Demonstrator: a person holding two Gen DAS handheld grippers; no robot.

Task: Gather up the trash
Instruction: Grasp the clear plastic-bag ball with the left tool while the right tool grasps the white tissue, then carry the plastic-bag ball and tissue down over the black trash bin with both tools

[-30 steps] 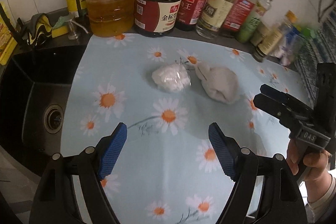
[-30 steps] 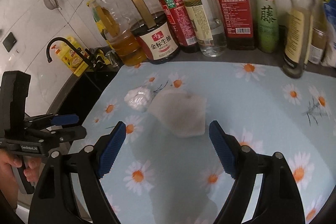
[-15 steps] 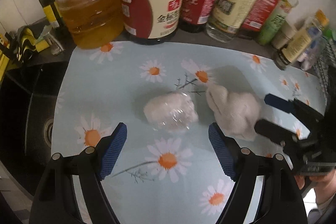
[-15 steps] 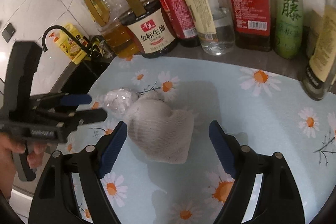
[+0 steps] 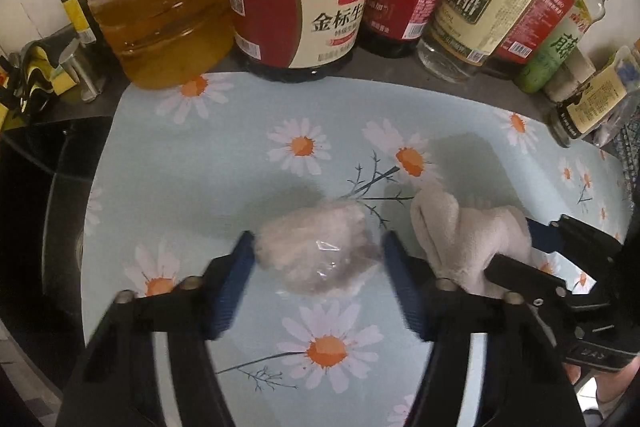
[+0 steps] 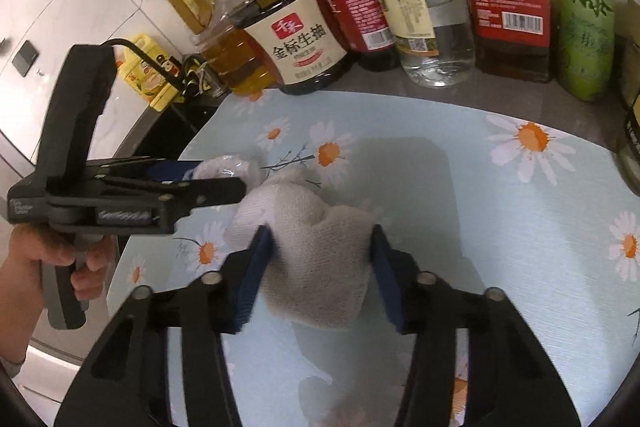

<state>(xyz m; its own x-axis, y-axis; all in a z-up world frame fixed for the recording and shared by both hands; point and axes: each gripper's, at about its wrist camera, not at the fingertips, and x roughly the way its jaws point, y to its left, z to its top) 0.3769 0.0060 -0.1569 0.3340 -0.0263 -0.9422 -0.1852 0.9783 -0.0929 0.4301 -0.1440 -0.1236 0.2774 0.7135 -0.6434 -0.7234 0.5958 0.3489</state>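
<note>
A crumpled wad of clear plastic wrap lies on the daisy-print mat. My left gripper points down over it, its jaws closing, and both blue pads touch the wad's sides. Just right of it lies a bunched grey-white cloth wad. My right gripper is also closing, its pads pressed on both sides of the cloth wad. The right wrist view shows the left gripper side-on against the plastic wad. The cloth wad and right gripper appear in the left wrist view.
A row of oil, soy sauce and vinegar bottles stands close behind the mat. A dark sink drops off to the left. More small bottles stand at the back right. A hand holds the left gripper's handle.
Both grippers came forward and down onto the two wads. Their jaws went from wide apart to narrowed around them, the left on the plastic wad, the right on the cloth wad.
</note>
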